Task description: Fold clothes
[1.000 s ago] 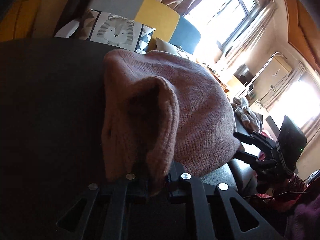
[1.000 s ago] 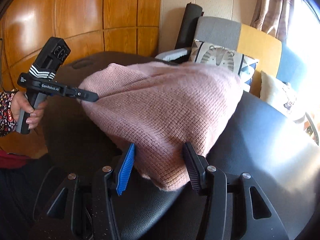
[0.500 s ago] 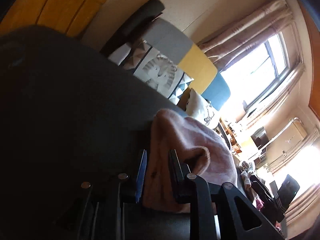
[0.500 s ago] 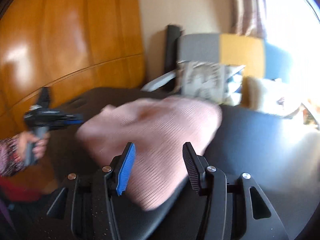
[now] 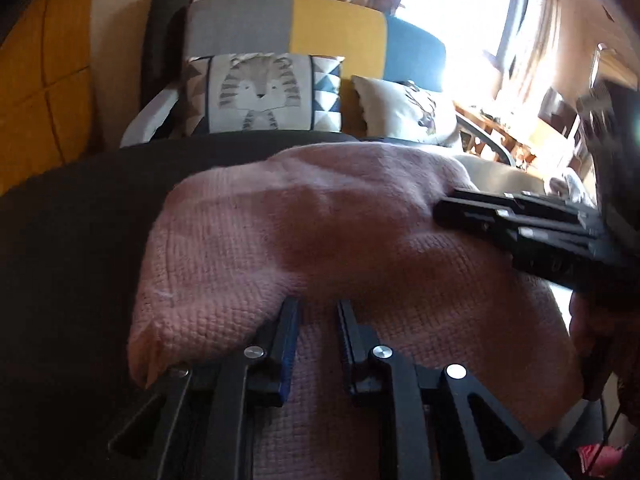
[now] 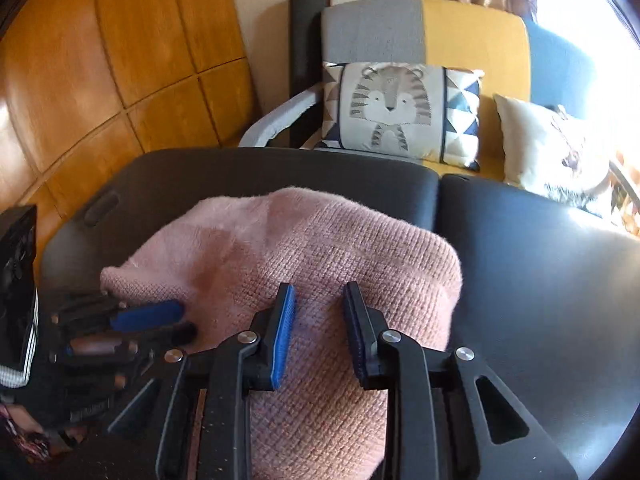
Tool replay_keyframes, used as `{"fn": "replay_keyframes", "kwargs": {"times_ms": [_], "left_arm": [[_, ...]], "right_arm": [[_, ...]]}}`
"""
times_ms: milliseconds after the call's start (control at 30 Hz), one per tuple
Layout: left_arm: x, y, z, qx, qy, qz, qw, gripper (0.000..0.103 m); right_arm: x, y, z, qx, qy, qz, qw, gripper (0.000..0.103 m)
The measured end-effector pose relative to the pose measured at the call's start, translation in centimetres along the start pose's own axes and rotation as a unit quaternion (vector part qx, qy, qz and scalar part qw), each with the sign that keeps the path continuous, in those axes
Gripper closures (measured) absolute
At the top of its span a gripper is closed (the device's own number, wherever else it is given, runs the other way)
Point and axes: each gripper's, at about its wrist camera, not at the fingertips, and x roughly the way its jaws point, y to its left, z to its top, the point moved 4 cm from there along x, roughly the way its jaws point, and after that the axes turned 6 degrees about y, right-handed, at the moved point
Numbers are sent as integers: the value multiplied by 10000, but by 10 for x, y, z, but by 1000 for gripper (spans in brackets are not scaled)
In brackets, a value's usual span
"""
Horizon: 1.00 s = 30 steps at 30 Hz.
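Pink sweater (image 6: 328, 264): coarse waffle knit, fuzzy, matt. Black table (image 6: 540, 264): smooth padded leatherette, soft sheen. Wall panels (image 6: 100, 60): varnished wood, glossy. Tiger cushion (image 6: 400, 112): printed woven cloth, matt. Right gripper (image 6: 318, 300): matt black plastic, ribbed pads, bright metal screws.

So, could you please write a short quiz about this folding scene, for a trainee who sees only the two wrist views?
1. True or false: the pink sweater lies on a yellow seat.
2. Which animal is printed on the cushion? A fish, B tiger, C bird.
3. What stands just behind the black table?

Key: 1 false, it lies on the black table. 2 B. 3 a sofa with a grey, yellow and blue back.
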Motion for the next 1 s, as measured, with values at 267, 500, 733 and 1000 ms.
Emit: {"fn": "replay_keyframes", "kwargs": {"times_ms": [267,500,733,1000], "left_arm": [[-12,27,-26,69,-397,160,9991,93],[-45,48,-19,-950,-848,-1045,9863,90],[-62,6,-6,1,-1132,-681,9912,84],[-22,26,-24,129,-530,236,9982,86]], "right_arm": [[10,5,-13,-176,-214,-427,9987,76],[-23,0,0,-47,-472,90,9988,74],[-73,37,-36,-590,-715,381,9950,74],[-33,85,-100,-1842,-221,-143,9825,74]]}}
